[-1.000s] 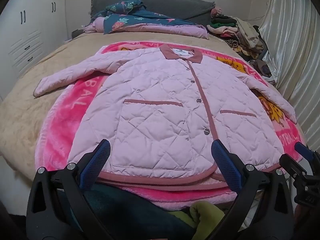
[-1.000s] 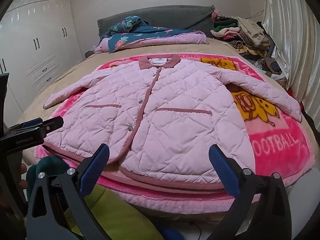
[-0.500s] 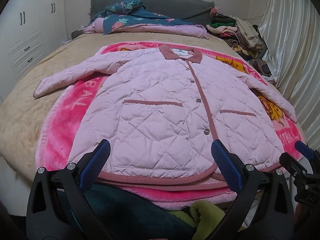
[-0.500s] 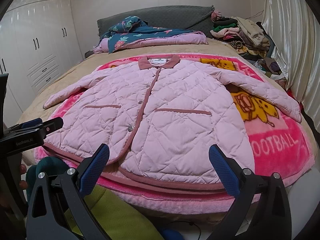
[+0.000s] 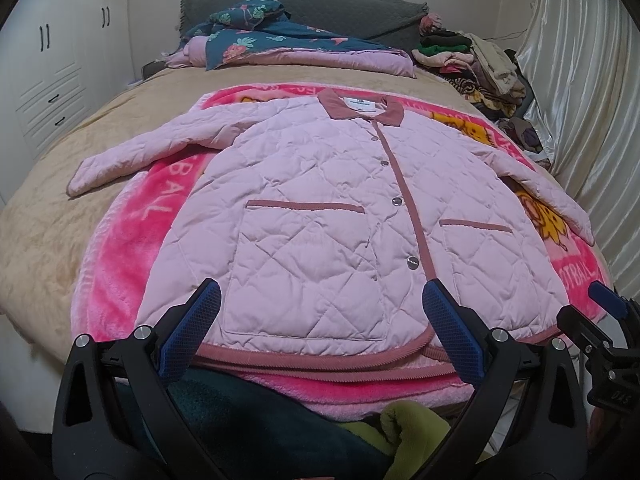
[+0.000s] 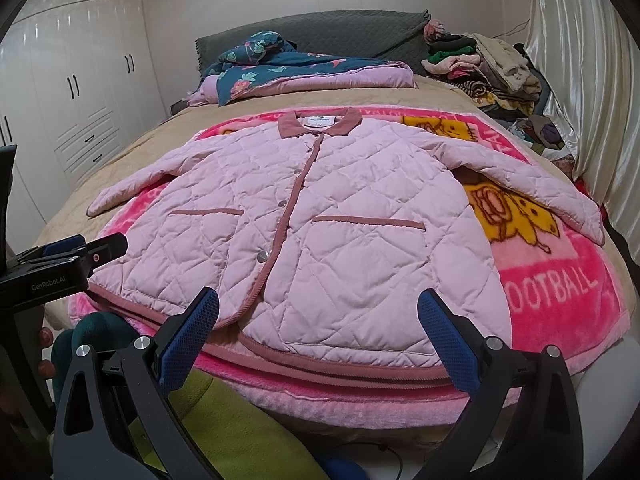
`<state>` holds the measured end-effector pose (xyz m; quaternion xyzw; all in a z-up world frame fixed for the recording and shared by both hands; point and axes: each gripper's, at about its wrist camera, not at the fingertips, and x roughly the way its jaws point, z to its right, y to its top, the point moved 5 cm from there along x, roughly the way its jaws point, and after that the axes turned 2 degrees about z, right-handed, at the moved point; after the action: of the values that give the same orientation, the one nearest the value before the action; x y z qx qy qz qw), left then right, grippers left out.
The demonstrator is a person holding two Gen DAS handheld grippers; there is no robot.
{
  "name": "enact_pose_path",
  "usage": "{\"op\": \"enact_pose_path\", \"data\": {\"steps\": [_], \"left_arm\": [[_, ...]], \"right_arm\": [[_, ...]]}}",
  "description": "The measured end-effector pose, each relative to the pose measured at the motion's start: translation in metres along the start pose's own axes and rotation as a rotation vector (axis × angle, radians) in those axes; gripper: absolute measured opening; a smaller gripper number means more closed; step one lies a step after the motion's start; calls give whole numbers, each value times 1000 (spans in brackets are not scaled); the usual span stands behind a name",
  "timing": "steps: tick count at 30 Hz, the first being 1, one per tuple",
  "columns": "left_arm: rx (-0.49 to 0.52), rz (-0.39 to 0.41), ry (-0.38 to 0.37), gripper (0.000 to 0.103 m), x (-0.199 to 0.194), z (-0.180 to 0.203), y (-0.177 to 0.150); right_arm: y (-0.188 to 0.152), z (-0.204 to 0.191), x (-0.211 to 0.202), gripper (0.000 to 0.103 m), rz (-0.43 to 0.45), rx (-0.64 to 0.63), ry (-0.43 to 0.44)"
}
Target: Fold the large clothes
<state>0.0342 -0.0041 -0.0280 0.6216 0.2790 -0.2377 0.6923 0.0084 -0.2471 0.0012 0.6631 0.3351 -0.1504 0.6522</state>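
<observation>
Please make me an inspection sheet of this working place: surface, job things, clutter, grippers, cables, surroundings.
Surface: bed with beige cover; pink blanket spread on it.
Job's things: pink quilted jacket lying flat, buttoned, both sleeves spread out.
Clutter: floral bedding at the headboard; clothes pile at the far right corner.
Grippers: left hand-held gripper open, holding nothing; right hand-held gripper open, holding nothing; both at the near hem.
Cables: thin dark cable on the floor under the bed edge.
Surroundings: white wardrobe on the left, curtain on the right.
</observation>
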Motion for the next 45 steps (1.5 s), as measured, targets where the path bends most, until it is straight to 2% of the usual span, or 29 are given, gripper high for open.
{"op": "enact_pose_path", "data": {"steps": [27,38,45], "left_arm": [[6,0,-11,95,0,4,-1],[-4,-4,23,95,17,-2,30],[0,2,23,95,26,-2,52]], "right_arm": [[4,1,8,99,-6,11,-5],[32,-1,31,99,-35,5,-14],[55,-2,47,99,-19,-4,0]]}}
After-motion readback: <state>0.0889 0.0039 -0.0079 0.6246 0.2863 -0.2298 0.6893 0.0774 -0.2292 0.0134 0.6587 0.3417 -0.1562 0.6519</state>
